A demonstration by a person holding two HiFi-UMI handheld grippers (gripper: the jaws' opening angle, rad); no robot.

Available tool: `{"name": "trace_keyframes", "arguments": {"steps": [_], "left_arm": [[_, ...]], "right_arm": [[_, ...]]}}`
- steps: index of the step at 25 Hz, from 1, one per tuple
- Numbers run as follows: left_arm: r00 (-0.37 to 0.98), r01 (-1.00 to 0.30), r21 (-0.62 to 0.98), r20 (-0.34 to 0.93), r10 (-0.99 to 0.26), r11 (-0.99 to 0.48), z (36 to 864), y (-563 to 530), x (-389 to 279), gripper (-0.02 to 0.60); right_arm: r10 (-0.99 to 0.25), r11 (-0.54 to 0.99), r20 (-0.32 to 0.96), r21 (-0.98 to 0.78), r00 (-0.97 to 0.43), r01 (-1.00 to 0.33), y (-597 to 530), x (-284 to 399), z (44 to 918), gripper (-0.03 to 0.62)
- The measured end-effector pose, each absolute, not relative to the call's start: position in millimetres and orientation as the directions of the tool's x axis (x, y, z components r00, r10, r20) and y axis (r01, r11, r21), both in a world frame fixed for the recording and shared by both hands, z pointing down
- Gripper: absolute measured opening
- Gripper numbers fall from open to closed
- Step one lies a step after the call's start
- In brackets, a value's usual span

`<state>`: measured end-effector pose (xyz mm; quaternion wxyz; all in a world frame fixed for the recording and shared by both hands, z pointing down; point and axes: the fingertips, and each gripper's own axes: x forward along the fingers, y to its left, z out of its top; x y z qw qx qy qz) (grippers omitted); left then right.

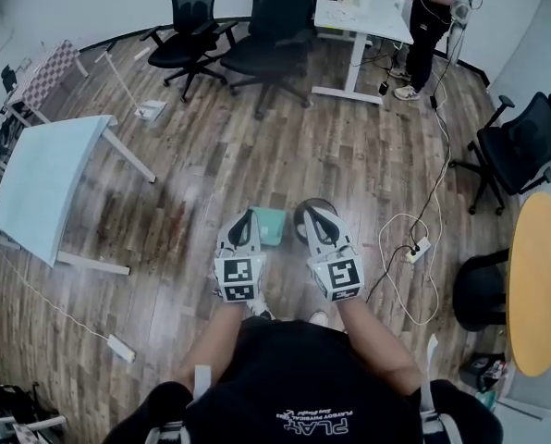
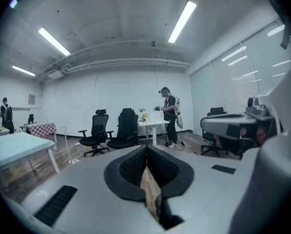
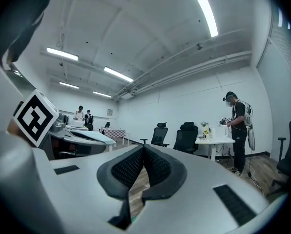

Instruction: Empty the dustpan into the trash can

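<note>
Both of your grippers are held side by side in front of you, pointing out over the wooden floor (image 1: 211,169). Your left gripper (image 1: 246,218) has its jaws pressed together with nothing between them. Your right gripper (image 1: 314,215) is closed tip to tip too, and empty. Down on the floor, the green dustpan (image 1: 272,227) shows between the two grippers, with the round dark trash can (image 1: 299,226) just beside it, partly hidden under your right gripper
</note>
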<state>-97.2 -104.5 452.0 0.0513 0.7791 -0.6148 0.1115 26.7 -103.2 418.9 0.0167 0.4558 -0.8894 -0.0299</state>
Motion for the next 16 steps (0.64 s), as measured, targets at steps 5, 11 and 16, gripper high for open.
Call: {"name": "trace_keyframes", "arguments": {"steps": [5,11,16], "left_arm": [[0.181,-0.975,-0.082,0.254,-0.950,-0.207,452.4,-90.6,-77.4,0.025],[0.192,-0.972,-0.083,0.270,-0.943,-0.222,459.5,-78.0,-47.6,0.025],[0.197,-0.971,-0.084,0.260,-0.945,-0.226,455.2,-78.3,-36.6,0.025]], "right_arm": [[-0.810,0.585,0.014,0.067,-0.586,-0.808,-84.1,52.9,424.3,0.023],[-0.803,0.596,0.008,0.058,-0.596,-0.801,-78.7,78.6,425.3,0.023],[-0.805,0.592,0.006,0.056,-0.593,-0.804,-80.6,90.7,425.3,0.023]]}}
